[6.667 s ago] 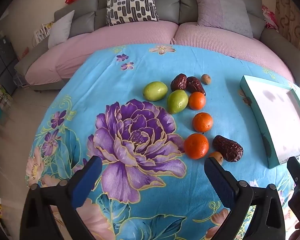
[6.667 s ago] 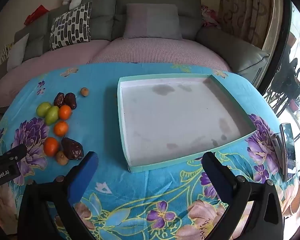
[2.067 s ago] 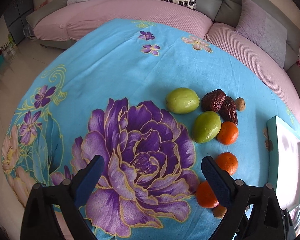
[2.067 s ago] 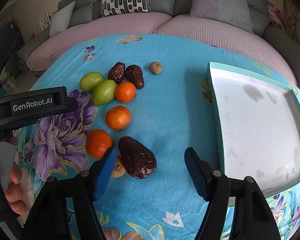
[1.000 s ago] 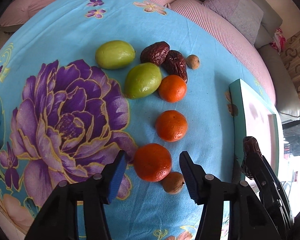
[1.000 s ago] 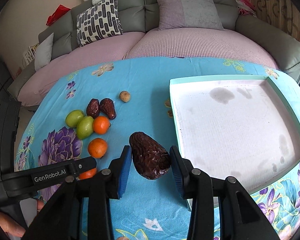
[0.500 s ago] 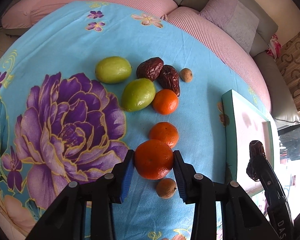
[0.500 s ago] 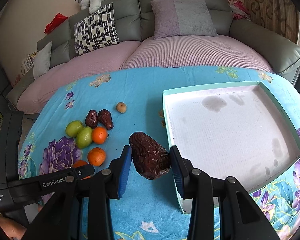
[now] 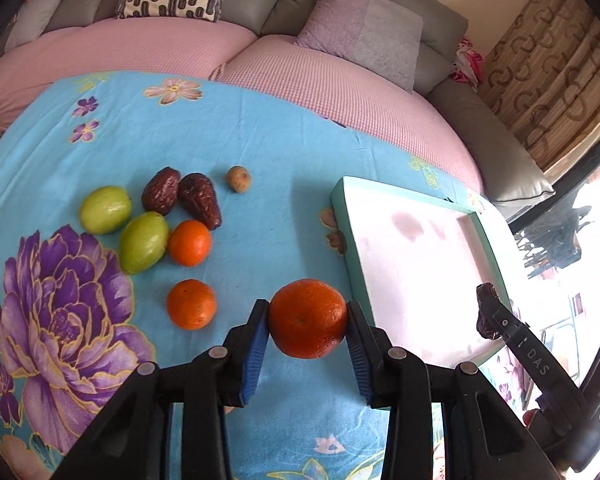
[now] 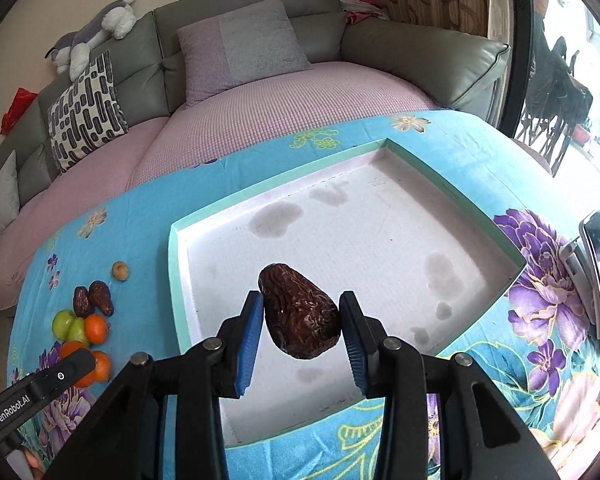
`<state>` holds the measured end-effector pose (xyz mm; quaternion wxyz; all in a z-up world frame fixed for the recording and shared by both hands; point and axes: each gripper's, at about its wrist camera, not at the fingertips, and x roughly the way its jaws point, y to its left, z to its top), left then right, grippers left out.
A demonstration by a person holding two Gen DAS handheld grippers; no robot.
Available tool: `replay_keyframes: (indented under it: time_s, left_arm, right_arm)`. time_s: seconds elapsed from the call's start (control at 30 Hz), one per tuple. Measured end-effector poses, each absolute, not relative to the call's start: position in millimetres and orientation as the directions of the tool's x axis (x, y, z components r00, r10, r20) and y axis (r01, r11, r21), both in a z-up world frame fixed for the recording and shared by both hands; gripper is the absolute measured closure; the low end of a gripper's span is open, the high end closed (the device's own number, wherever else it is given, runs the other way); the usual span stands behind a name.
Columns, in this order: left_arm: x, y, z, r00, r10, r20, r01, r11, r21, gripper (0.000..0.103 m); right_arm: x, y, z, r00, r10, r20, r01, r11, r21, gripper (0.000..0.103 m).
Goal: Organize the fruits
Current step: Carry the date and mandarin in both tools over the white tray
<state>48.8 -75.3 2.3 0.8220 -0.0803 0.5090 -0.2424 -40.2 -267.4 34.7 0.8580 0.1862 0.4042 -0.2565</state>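
Lifted: left gripper (image 9: 307,326) clamps round dimpled orange (image 9: 307,323); right gripper (image 10: 301,326) clamps wrinkled date (image 10: 298,317).

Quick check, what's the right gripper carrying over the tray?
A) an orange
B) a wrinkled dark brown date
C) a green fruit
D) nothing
B: in the right wrist view the right gripper has its blue pads pressed on both sides of a wrinkled dark brown date, held above the white floor of the tray. The orange is in the left gripper instead.
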Motion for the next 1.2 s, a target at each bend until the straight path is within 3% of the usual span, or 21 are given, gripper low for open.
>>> replay_keyframes:
  time_s: [0.27,0.53,1.2]
  left_arm:
    - [29.5,-142.5,1.6,0.321,-0.538,-0.78,0.496,0.797,-0.345,0.063]
    - [15.7,-184.8,-18.5,0.248,-0.539,-0.805,0.601,0.737,-0.308,0.063]
    - [-2.5,-207.6,-53.9,0.248,-0.336,-0.908,0.67,0.737,-0.09,0.062]
  right_arm:
    - [-67.7,-320.0,38.2,0.486,-0.396,-0.779,0.733,0.671,0.117,0.062]
    - [-75.0,-347.8,27.3,0.462,-0.386,-0.798,0.774,0.615,0.151,0.062]
    - [-75.7,-355.9,8.8,0.414,-0.357,-0.837,0.788,0.601,0.134,0.062]
